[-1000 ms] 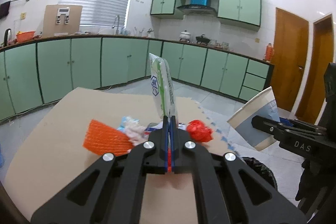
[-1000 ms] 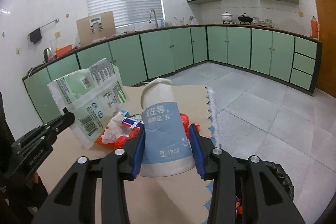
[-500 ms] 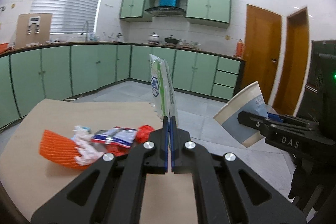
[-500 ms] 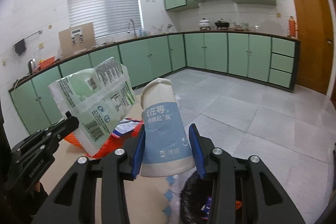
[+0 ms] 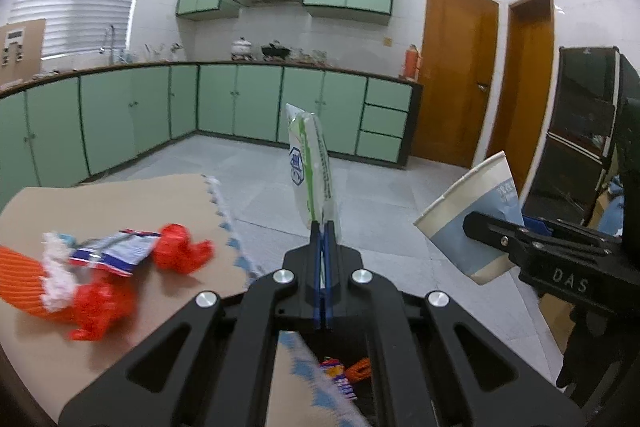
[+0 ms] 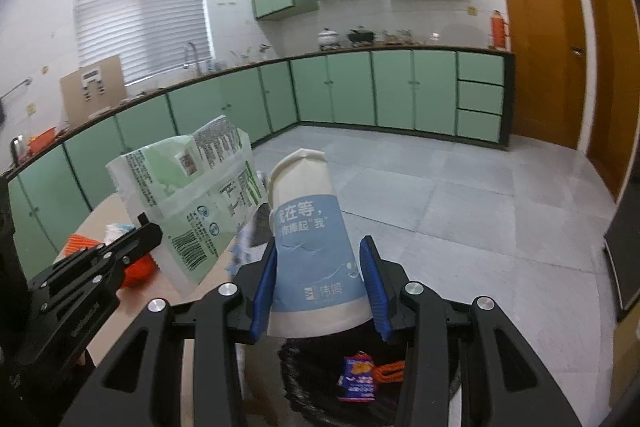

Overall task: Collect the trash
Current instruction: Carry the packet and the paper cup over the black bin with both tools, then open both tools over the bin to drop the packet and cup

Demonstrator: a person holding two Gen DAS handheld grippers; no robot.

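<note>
Green kitchen cabinets (image 6: 352,91) ran along the back wall, grey tile floor below. We had the left gripper (image 5: 323,227) clenched on the bottom edge of a green-and-white packet (image 5: 310,171), which stood upright out of the jaws. Our right gripper (image 6: 318,279) was grasping a paper cup (image 6: 308,227), blue pads pressed on both its sides, wide rim towards the camera. Directly beneath the right jaws sat a bin with a black bag (image 6: 304,379), a blue wrapper (image 6: 358,377) already inside. Off to the left of both jaws, more trash (image 5: 120,267) lay on the cardboard sheet (image 5: 120,199): orange mesh, red plastic, a tissue.

Step, as we judged it: carrying both items to the bin, drop not yet made. Next move called for getting each item squarely above the bin opening, then releasing; the packet looked closer to the cardboard edge, so it risked missing.
</note>
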